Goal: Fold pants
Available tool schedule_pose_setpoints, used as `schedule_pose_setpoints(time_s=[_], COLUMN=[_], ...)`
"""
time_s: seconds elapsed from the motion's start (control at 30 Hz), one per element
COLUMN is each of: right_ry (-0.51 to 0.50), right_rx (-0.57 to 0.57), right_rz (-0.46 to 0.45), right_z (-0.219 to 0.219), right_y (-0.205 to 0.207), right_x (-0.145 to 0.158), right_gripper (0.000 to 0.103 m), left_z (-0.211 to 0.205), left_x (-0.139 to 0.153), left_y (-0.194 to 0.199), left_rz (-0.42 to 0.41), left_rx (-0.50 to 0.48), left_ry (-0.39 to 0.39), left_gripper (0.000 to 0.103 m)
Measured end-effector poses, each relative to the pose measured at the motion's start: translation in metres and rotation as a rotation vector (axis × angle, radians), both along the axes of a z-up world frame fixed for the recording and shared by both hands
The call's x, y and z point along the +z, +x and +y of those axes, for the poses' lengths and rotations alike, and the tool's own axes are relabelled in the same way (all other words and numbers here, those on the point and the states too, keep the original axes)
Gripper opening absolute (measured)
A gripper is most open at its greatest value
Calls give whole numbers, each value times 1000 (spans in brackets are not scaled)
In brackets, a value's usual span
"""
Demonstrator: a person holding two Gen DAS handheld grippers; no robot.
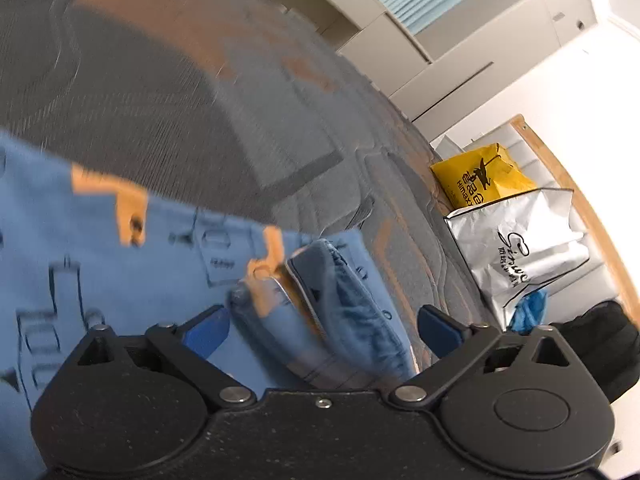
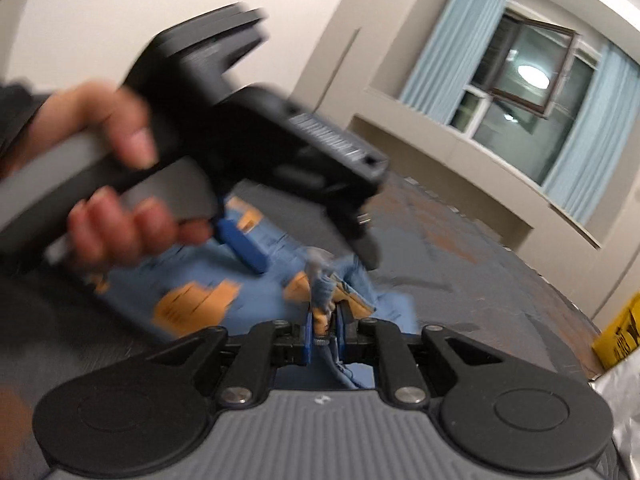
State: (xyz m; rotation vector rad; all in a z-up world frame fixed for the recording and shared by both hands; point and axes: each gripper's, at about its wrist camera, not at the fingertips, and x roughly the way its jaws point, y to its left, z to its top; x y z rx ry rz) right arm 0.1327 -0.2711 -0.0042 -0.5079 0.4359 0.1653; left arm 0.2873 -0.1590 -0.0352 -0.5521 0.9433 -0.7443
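Pants [image 1: 120, 272] (blue, orange patches) lie on grey mattress [image 1: 160, 92]. Right gripper [image 2: 323, 322] pinches bunched pants edge. Left gripper [image 1: 322, 326] spread wide over pants, gripping nothing.

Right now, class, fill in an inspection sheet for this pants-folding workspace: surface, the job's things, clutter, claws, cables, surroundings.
Surface: grey quilted mattress with orange patches.
Job's things: blue pants with orange patches, lying bunched on the mattress, waistband and zipper showing.
Clutter: yellow bag, silver bag and a black bag beside the mattress.
Claws: left claw open above the pants, nothing between its pads; right claw shut on a fold of the pants. A hand holds the left claw's handle.
Cables: nothing seen.
Surroundings: window with light blue curtains, white walls.
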Motion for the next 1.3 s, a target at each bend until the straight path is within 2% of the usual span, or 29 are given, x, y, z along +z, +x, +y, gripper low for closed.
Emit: schedule_pose_setpoints(time_s=[0.1, 0.2, 0.27, 0.33, 0.4, 0.53, 0.6, 0.63, 0.67, 0.8, 0.87, 0.97, 1.07, 1.3], right_ry=[-24, -42, -51, -57, -52, -46, -47, -40, -30, -3, 12, 23, 16, -20], right_rx=[8, 12, 12, 12, 11, 24, 33, 37, 38, 21, 14, 12, 8, -9], right_rz=[31, 30, 26, 13, 15, 24, 17, 18, 16, 5, 4, 13, 12, -15], right_z=[10, 15, 17, 14, 12, 8, 8, 9, 10, 7, 5, 2, 3, 13], right_y=[4, 5, 5, 1, 1, 8, 9, 8, 7, 3, 2, 1, 2, -1], right_x=[-15, -21, -22, -21, -21, -23, -25, -26, -27, -27, -26, -27, -27, -32], right_gripper=[15, 29, 49, 57, 59, 56, 48, 37, 31, 25, 25, 25, 25, 20], left_z=[3, 3, 2, 2, 5, 4, 3, 2, 2, -1, -1, 1, 3, 6], left_x=[-3, -3, -2, -3, -2, -2, 0, 1, 1, 4, 4, 1, 3, 1], left_y=[-3, -3, -3, -3, -3, -3, -4, -4, -3, -6, -7, -6, -9, -14], left_rz=[-2, 2, 1, 2, 4, 8, 8, 10, 11, -5, -3, 1, -20, -41], left_rx=[6, 4, 0, -2, 0, 5, 11, 15, 18, 25, 56, 89, 103, 109], left_ry=[-26, -18, -16, -15, -18, -5, 31, 49, 60, 116, 142, 157, 148, 145], left_gripper=[98, 96, 96, 96, 96, 92, 86, 82, 78, 64, 37, 20, 14, 12])
